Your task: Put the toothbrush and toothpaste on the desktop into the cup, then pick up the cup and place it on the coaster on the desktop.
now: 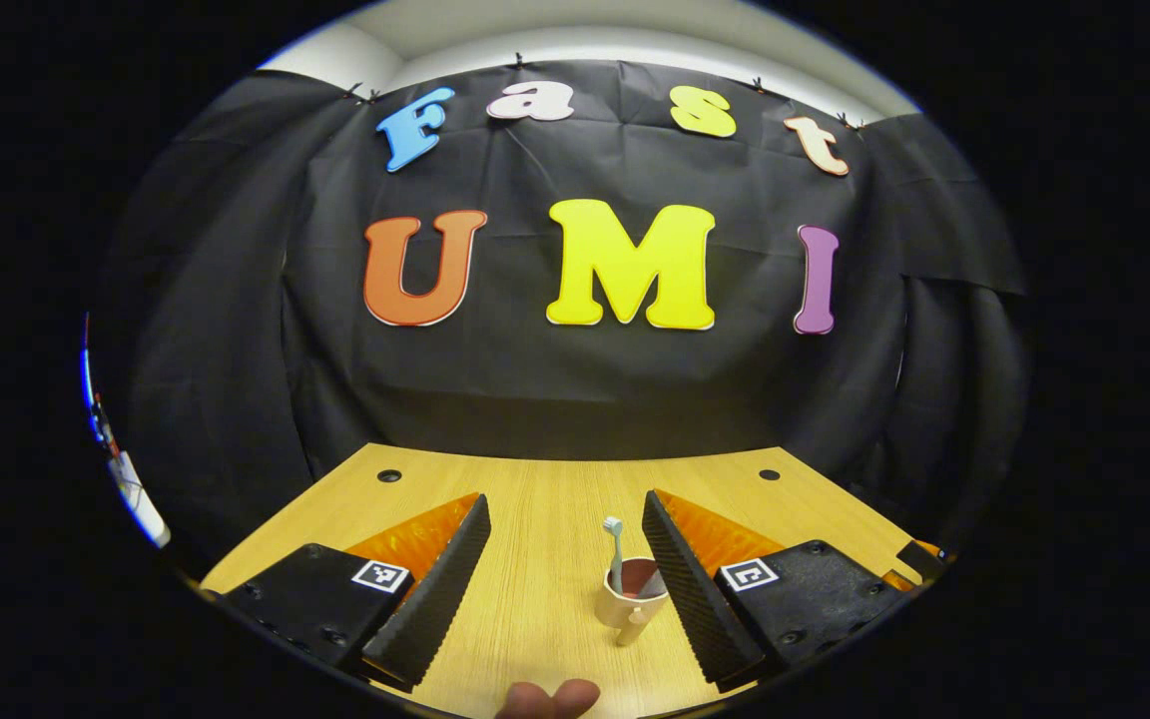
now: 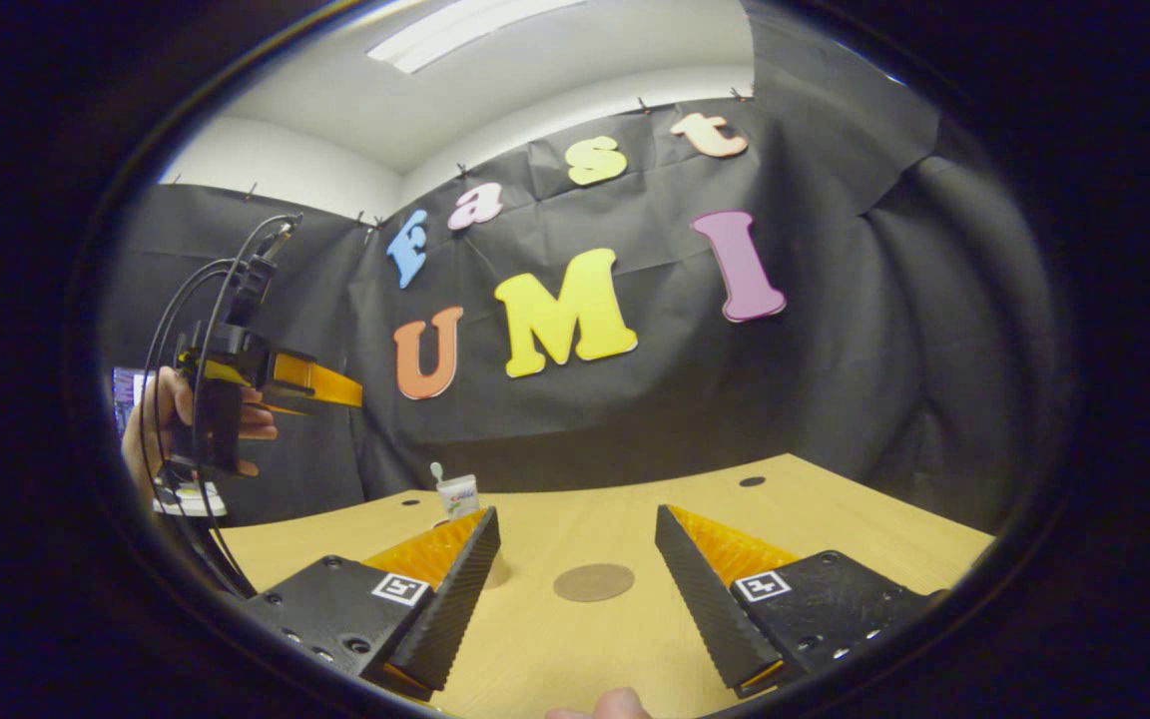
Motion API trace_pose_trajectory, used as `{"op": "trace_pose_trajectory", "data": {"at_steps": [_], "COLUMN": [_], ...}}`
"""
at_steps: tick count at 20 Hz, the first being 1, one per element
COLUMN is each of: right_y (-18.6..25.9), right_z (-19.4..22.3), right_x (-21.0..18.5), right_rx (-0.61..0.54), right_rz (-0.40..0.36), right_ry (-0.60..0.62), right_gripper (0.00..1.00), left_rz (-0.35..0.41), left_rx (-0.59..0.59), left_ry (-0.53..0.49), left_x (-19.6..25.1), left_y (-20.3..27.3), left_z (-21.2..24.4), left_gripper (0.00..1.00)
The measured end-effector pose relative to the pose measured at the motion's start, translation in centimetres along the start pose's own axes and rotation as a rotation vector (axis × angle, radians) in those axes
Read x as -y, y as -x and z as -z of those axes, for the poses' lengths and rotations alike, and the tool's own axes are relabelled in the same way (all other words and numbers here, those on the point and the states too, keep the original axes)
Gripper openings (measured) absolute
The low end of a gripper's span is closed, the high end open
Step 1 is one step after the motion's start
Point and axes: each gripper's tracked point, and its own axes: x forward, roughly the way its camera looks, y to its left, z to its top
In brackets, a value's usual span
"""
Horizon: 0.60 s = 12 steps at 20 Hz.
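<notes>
Pale wood grain covers the table (image 1: 535, 559), with small dark holes near its far edge. In the left gripper view, the left gripper (image 1: 565, 584) hangs above the table with its jaws spread wide and nothing between them; a fingertip (image 1: 547, 699) of the person shows at the bottom edge. Just inside its right finger stands the cream cup (image 1: 627, 604), upright on the table, with the toothbrush (image 1: 615, 554) standing in it, head up, leaning slightly; the finger is near the cup, but I cannot tell whether they touch. In the right gripper view, far left, a hand (image 2: 161, 419) holds the other gripper aloft, cables looping from it. Further right, the cup (image 2: 457, 494) sits well back on the table, partly hidden behind a finger. The right gripper (image 2: 575, 589) is also wide open and empty, and the round brown coaster (image 2: 593, 582) lies flat on the table between its fingers, apart from the cup.
</notes>
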Motion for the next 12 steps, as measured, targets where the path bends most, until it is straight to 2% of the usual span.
{"op": "trace_pose_trajectory", "data": {"at_steps": [1,2,4,6,7,9,10,11,12], "right_y": [0.6,1.1,2.2,2.7,3.1,3.8,4.0,4.4,4.8], "right_z": [0.1,0.2,0.7,1.3,1.2,1.0,0.8,0.8,0.6], "right_x": [0.7,1.3,2.6,4.2,4.8,5.8,6.3,6.5,6.5], "right_rx": [0.004,0.009,0.005,-0.008,-0.007,0.002,0.006,0.009,0.016], "right_rz": [0.017,0.032,0.057,0.095,0.111,0.137,0.146,0.146,0.14], "right_ry": [-0.008,-0.01,-0.015,-0.022,-0.033,-0.052,-0.058,-0.066,-0.077], "right_gripper": [0.91,0.95,0.9,0.91,0.95,0.95,0.91,0.95,0.95], "left_rz": [0.012,0.034,0.077,0.123,0.139,0.166,0.172,0.172,0.188], "left_rx": [-0.018,-0.038,-0.086,-0.168,-0.228,-0.386,-0.459,-0.531,-0.614], "left_ry": [-0.015,-0.02,-0.02,-0.029,-0.03,-0.033,-0.037,-0.042,-0.041], "left_x": [0.3,1.0,2.4,3.6,4.1,5.1,5.5,5.6,5.9], "left_y": [-0.2,-0.4,-0.8,-1.6,-1.9,-2.5,-2.7,-2.9,-2.7], "left_z": [-0.9,-1.8,-2.9,-2.6,-1.7,0.9,2.1,3.7,5.2], "left_gripper": [0.97,0.97,0.97,0.97,0.97,0.98,0.98,0.98,0.98]}}
